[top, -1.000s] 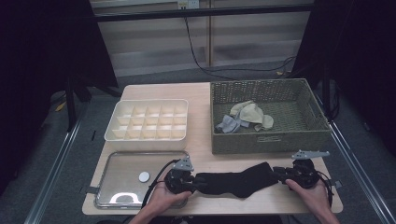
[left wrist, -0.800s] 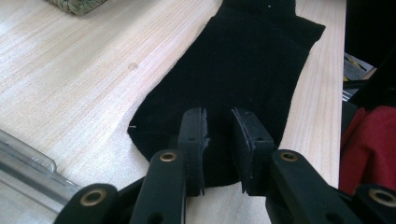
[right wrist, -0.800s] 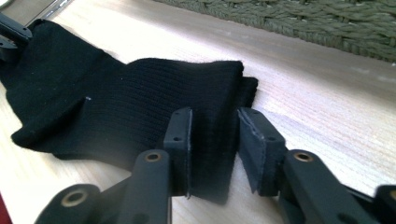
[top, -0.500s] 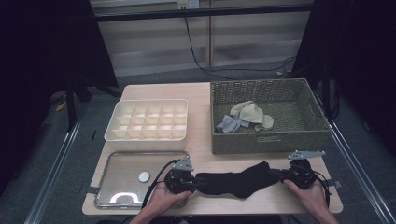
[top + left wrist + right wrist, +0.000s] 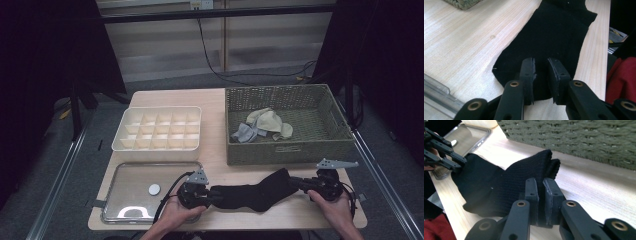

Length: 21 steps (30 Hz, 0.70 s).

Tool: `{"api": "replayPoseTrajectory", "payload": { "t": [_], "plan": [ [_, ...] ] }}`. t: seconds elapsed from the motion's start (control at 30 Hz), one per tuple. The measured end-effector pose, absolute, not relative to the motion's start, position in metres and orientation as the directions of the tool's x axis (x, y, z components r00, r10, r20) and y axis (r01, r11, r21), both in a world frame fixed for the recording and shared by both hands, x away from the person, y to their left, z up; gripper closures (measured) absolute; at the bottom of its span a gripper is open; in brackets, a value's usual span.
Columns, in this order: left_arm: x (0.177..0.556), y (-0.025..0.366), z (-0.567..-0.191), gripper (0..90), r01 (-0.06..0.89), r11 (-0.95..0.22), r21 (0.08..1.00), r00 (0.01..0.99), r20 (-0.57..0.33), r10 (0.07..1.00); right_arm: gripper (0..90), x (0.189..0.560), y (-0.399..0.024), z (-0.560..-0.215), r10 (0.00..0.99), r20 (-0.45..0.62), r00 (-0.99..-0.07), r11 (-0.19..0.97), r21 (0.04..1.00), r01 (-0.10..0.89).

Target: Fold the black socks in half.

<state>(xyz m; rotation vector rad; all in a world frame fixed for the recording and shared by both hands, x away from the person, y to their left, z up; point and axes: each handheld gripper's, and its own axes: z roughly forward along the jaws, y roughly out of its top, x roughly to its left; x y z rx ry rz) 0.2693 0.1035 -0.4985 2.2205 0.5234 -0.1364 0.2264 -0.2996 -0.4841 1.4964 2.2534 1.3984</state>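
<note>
Both hands low at the near desk [image 5: 220, 105] edge, tongs pointing inward at each other. Left tongs [image 5: 209, 195] clamped on one end of the black sock [image 5: 250, 194]; right tongs [image 5: 299, 183] have just been closing and pinch the other end. Sock lies flat on the desk before the wicker basket [image 5: 290, 150], long axis left-right, right end slightly farther away. Right gripper view shows the ribbed cuff [image 5: 541, 167] in its jaws; left gripper view shows the pads [image 5: 527, 75] nipping a fold.

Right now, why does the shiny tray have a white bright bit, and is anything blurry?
High view: the tray catches lamp glare at its near edge, and the room around is dark. Left gripper view: the black sock is sharp, the red cloth blurry. Right gripper view: the basket looks soft.
</note>
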Motion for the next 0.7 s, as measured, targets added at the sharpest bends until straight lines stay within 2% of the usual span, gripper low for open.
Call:
{"api": "replayPoseTrajectory", "payload": {
  "t": [0.3,0.4,0.7],
  "plan": [
    [0.276,0.115,-0.49,79.8,0.421,-0.523,0.741,0.901,-0.274,0.338,82.4,0.224,-0.3,-0.479,0.76,0.388,-0.522,0.077,0.744,0.664],
    [0.276,0.114,-0.493,82.0,0.403,-0.562,0.722,0.908,-0.239,0.345,82.3,0.224,-0.3,-0.478,0.759,0.391,-0.52,0.07,0.745,0.663],
    [0.276,0.108,-0.498,78.3,0.407,-0.56,0.721,0.907,-0.248,0.34,82.3,0.224,-0.296,-0.476,0.756,0.396,-0.521,0.065,0.747,0.661]
  ]
}}
